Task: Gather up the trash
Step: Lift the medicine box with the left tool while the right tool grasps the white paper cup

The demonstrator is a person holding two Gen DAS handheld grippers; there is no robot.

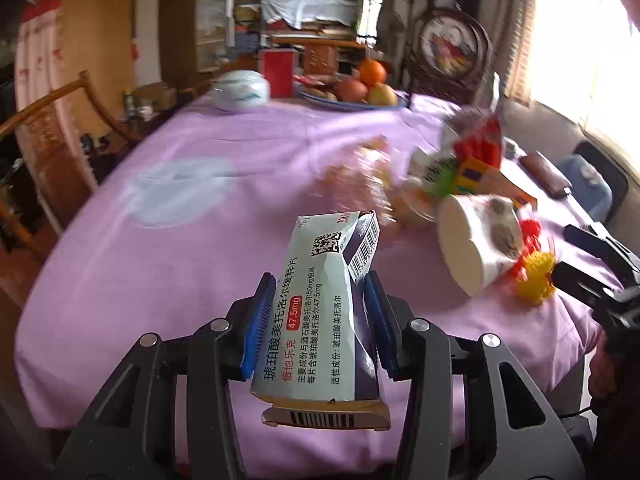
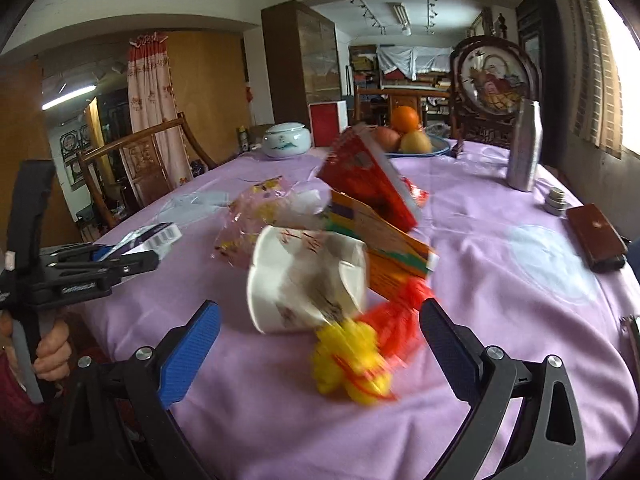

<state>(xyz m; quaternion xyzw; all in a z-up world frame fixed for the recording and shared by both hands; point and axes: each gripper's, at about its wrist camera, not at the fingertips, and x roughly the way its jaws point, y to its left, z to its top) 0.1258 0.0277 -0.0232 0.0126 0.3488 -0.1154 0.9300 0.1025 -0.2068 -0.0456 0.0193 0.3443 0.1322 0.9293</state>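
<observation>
The trash pile is smeared by motion blur in both views. The clear wrapper [image 1: 360, 176] is little more than a streak, its printing unreadable. The yellow spiky ball [image 2: 352, 368] and the red netting [image 2: 396, 316] run together, so their edges cannot be told apart. The paper cup [image 2: 304, 280] hides the lower part of the orange carton [image 2: 384, 240]. The person's hand [image 2: 50, 354] is cut by the left edge. The brown case [image 2: 596, 236] is too soft to identify.

paper cup [image 2: 304, 280] before carton [image 2: 372, 184] | fruit plate [image 2: 436, 146] behind
</observation>
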